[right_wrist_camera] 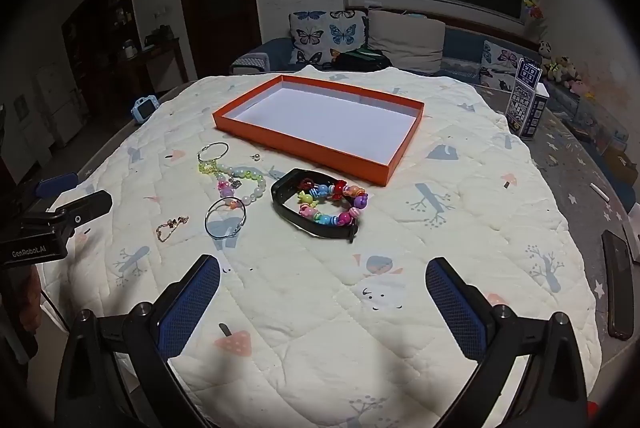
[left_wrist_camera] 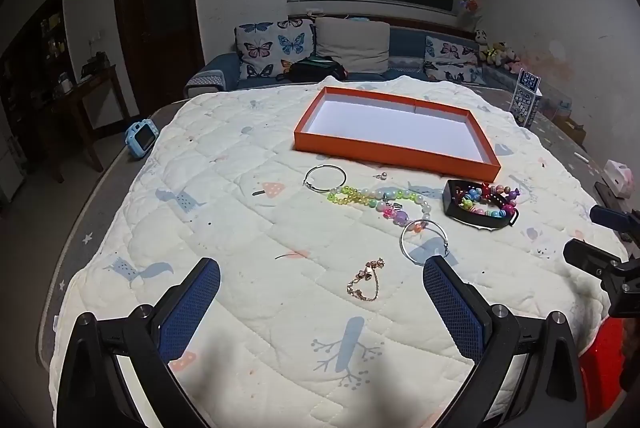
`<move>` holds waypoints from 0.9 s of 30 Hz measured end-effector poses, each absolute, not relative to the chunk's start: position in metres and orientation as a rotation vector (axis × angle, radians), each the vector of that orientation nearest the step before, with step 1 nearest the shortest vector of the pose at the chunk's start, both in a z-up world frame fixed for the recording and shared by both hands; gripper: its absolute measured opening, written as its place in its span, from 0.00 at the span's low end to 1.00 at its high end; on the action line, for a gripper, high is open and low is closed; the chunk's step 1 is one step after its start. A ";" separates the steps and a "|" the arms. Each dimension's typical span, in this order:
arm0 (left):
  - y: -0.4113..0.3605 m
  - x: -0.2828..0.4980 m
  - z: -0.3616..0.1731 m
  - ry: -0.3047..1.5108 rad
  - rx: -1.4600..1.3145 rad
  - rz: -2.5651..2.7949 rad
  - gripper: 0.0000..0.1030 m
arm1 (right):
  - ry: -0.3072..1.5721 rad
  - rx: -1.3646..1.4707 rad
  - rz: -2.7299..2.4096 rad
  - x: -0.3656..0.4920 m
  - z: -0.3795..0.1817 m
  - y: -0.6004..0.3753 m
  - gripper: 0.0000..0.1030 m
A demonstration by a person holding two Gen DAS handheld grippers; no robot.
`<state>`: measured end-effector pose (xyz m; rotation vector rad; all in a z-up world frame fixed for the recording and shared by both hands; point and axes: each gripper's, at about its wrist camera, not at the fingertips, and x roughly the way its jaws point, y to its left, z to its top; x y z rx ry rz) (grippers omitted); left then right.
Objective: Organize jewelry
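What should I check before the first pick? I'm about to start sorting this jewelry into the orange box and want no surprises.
1. Orange box holds nothing yet: ok.
2. Left gripper open, nothing between the fingers: ok.
3. Right gripper open, nothing between the fingers: ok.
4. Gold chain bracelet lies apart from the other pieces, in front of the left gripper: ok.
5. Silver bangle free of the pastel bead necklace: not ok, they overlap.
6. Colourful bead bracelet free of the black band: not ok, it lies on top of it.
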<state>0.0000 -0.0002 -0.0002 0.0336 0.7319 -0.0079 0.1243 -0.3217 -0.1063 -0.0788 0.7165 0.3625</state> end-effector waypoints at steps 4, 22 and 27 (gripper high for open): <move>0.001 0.001 0.000 0.738 0.016 -0.017 1.00 | 0.713 -0.077 0.359 0.124 -0.105 -0.321 1.00; 0.003 0.005 -0.006 0.755 0.013 0.007 1.00 | 0.707 -0.056 0.376 0.125 -0.104 -0.321 1.00; 0.005 0.005 -0.006 0.757 0.010 0.007 1.00 | 0.708 -0.056 0.380 0.125 -0.105 -0.320 1.00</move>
